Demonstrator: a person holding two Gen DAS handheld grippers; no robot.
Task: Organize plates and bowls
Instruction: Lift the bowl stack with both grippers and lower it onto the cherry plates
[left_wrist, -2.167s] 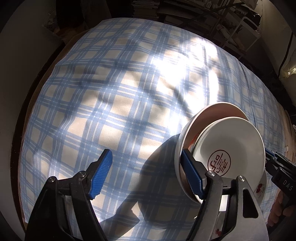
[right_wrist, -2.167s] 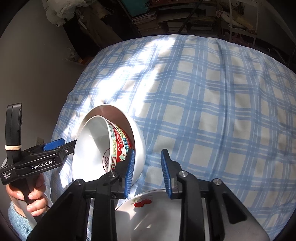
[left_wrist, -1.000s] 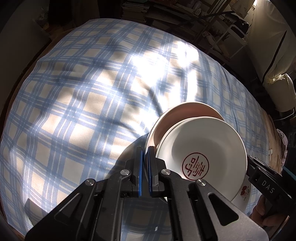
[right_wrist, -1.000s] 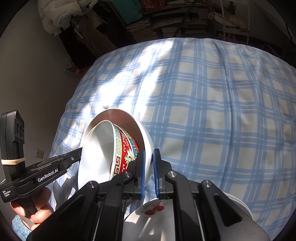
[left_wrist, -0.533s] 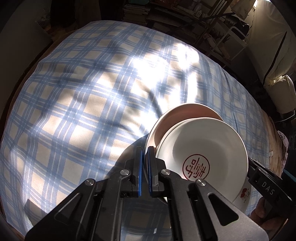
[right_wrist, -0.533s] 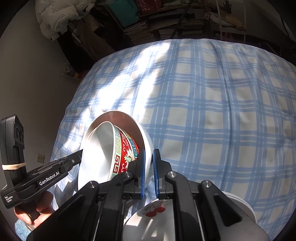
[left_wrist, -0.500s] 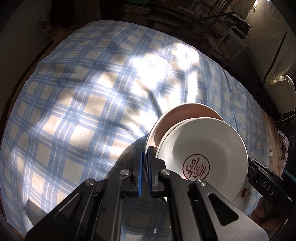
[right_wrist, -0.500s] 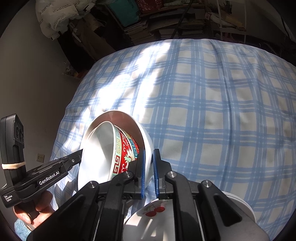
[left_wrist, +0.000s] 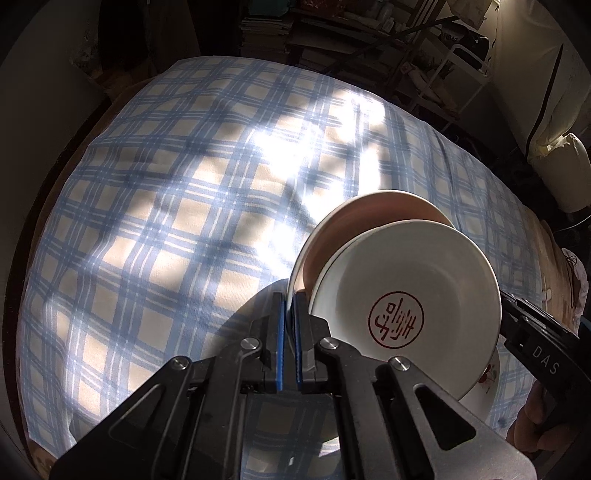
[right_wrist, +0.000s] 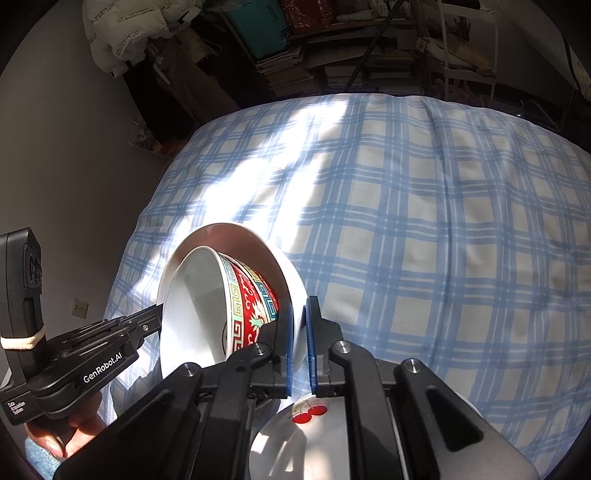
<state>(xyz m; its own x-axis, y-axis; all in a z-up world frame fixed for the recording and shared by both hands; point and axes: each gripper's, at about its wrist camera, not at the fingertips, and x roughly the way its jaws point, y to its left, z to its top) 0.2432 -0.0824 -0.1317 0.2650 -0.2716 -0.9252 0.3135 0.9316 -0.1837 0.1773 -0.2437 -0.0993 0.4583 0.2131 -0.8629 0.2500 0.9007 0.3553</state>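
While both sets of jaws pinch opposite rims of the large white bowl (left_wrist: 369, 218), the patterned bowl (right_wrist: 236, 295) nests inside, tilted. Judging by the cherry plate (right_wrist: 310, 424) below, the left gripper (left_wrist: 289, 314) and right gripper (right_wrist: 298, 325) should next level and lower together.

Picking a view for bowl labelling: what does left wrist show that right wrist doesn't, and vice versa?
Left wrist only: the round red stamp inside the inner white bowl.
Right wrist only: that bowl's red patterned outer band and the cherry-printed white plate below.
Both: the outer plain white bowl, each gripper clamped on its rim, over the blue plaid cloth.
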